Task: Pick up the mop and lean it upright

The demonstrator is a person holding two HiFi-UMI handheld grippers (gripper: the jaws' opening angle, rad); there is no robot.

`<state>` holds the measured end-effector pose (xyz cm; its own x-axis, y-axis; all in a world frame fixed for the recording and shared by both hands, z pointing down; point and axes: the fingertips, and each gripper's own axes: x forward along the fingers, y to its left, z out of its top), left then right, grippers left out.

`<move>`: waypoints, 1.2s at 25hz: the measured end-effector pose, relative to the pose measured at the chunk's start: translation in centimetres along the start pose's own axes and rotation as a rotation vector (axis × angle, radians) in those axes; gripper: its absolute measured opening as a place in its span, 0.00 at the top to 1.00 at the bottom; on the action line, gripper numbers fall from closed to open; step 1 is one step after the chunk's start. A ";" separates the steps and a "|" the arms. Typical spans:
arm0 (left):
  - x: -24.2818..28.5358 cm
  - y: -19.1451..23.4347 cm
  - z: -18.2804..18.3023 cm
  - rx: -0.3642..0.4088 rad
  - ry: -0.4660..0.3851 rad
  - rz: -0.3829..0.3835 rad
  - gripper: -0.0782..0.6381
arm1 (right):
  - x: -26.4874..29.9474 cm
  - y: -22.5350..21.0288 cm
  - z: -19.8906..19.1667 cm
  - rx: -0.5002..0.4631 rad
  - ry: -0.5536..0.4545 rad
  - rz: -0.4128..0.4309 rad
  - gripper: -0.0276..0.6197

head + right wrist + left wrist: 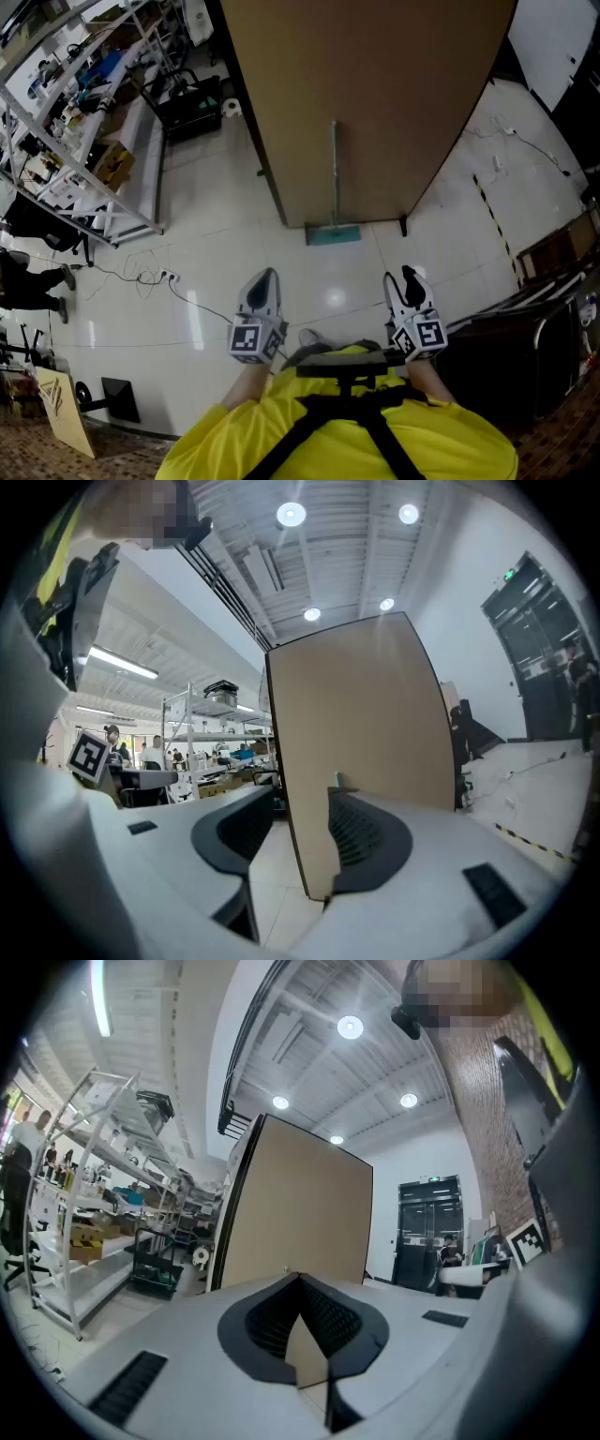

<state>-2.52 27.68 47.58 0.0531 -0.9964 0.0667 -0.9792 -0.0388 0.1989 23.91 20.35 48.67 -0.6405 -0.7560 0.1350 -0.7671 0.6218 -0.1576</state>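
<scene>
The mop stands upright against a tall brown board (375, 103). Its green handle (334, 169) rests on the board's face and its teal head (333, 235) sits on the white floor at the board's foot. Both grippers hang well short of it, close to my body and apart from the mop. My left gripper (265, 278) has its jaws together with nothing between them, and the left gripper view (300, 1279) looks at the board. My right gripper (400, 278) stands open and empty (300, 803). A sliver of the handle (337, 779) shows past its right jaw.
Metal shelving racks (84, 122) line the left side, with a black cart (192, 103) beside them. Cables and a power strip (165, 276) lie on the floor at left. Black-yellow floor tape (493, 217) and dark furniture (525, 328) are at right.
</scene>
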 end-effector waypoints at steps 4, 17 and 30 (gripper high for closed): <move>3.1 3.3 -0.4 0.021 0.014 -0.021 0.89 | 6.1 0.4 0.7 0.012 0.005 -0.012 0.67; 17.1 14.0 -1.2 0.005 0.096 0.081 0.89 | 32.5 -5.5 -2.4 -0.043 0.079 -0.061 0.67; 33.7 17.9 0.1 0.001 0.124 0.035 0.89 | 58.3 -15.4 -8.9 -0.089 0.196 -0.181 0.66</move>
<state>-18.31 -6.56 53.27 0.0430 -0.9801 0.1940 -0.9810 -0.0047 0.1937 -1.93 -31.47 67.63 -0.4804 -0.8078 0.3416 -0.8643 0.5022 -0.0279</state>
